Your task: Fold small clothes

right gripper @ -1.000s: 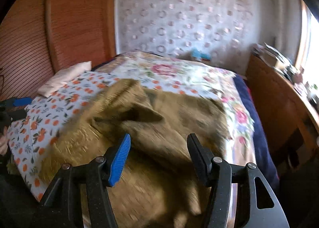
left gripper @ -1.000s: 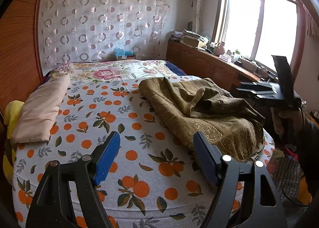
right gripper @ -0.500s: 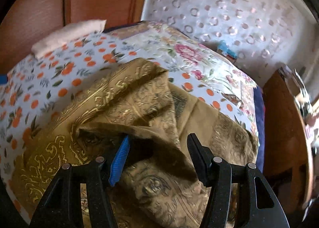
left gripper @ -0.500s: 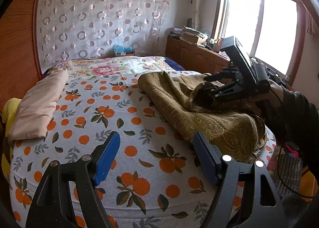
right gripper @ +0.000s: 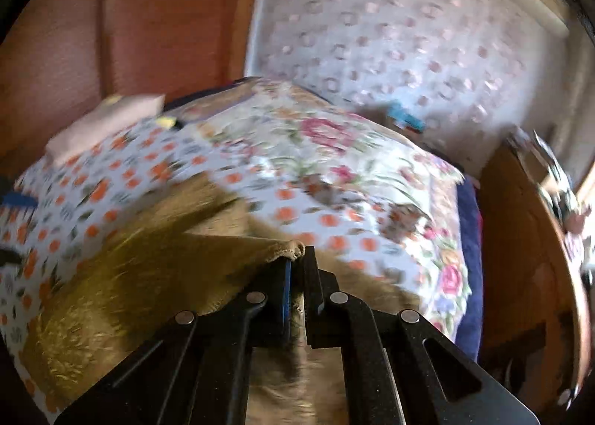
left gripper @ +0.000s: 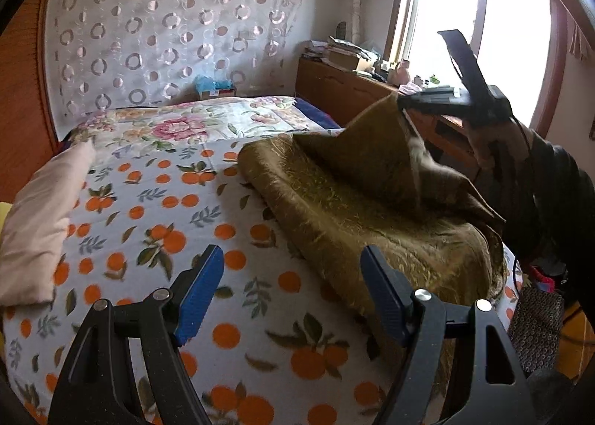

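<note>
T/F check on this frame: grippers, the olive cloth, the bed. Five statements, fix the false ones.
1. The right gripper is shut on an edge of the olive cloth. True.
2. The left gripper holds the cloth. False: its jaws stand open and empty over the orange-print bedspread.
3. The cloth lies flat. False: one edge is lifted off the bed.
4. A pink pillow lies on the bed's left side. True.
5. The window is curtained dark. False: it is bright.

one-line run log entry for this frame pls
right gripper: shut on olive cloth edge, lifted | left gripper: open, empty, over bedsheet
</note>
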Tool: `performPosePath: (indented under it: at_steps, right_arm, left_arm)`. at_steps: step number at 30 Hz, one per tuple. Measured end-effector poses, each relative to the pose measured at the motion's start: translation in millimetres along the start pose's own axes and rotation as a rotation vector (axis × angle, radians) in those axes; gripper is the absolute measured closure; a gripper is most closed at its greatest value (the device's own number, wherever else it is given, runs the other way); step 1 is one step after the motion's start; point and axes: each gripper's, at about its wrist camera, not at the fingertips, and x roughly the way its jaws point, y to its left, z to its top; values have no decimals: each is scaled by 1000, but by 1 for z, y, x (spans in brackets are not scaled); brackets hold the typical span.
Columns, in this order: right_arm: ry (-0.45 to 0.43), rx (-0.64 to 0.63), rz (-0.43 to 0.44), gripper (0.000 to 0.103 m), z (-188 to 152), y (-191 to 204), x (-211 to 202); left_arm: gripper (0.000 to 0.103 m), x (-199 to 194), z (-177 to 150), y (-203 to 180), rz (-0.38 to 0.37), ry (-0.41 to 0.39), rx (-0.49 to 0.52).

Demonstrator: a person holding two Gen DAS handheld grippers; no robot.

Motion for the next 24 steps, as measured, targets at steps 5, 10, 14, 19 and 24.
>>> performPosePath:
  at_steps: [5, 10, 14, 19, 24]
  right_arm:
    - [64, 121, -75, 98, -8, -57, 38]
    - [194, 151, -97, 62, -20, -66, 79]
    - [208, 144, -113, 60, -29, -59, 72]
    - [102, 174, -101, 60, -44, -43, 23]
    - [61, 199, -67, 60, -87, -12, -20]
  left_arm:
    - [26, 22, 7, -1, -15, 26, -5]
    - [26, 37, 11, -1, -24, 57, -5]
    - [26, 40, 11, -4, -35, 68, -6]
    - [26, 40, 11, -8, -56, 66, -1]
    - [26, 33, 7, -20, -71, 59, 13]
